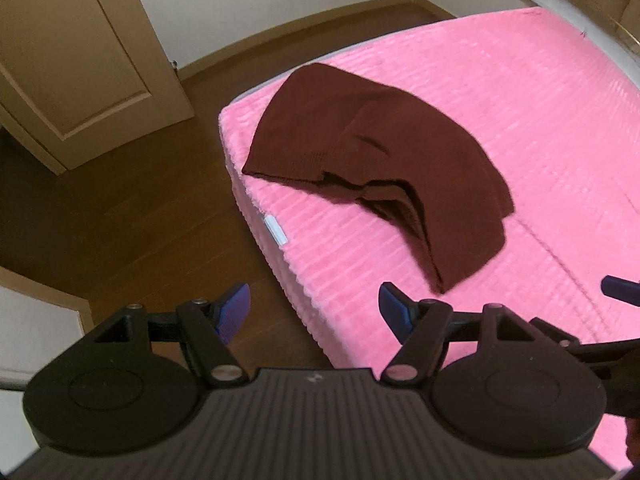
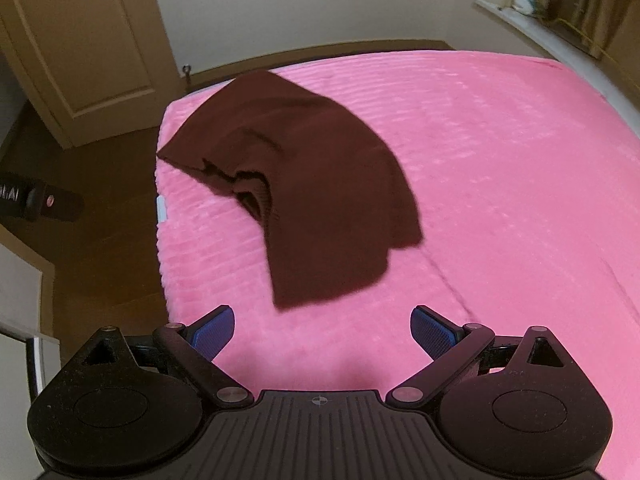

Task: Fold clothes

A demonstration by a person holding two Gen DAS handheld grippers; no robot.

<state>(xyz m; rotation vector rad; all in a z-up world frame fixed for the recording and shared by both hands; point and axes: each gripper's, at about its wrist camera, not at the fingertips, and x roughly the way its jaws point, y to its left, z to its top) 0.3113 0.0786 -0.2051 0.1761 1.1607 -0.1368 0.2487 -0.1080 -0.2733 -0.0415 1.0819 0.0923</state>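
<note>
A dark maroon knit garment [image 1: 372, 160] lies folded in layers near the corner of the pink ribbed bed cover [image 1: 540, 128], one edge close to the drop to the wooden floor [image 1: 132, 216]. The left gripper [image 1: 314, 312] and right gripper [image 2: 322, 332] hang wide open and empty short of its near hem, with bare cover stretching away to the right.

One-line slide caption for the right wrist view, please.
Right gripper open above pink bedspread, facing a loosely folded maroon knit garment near the corner.
</note>
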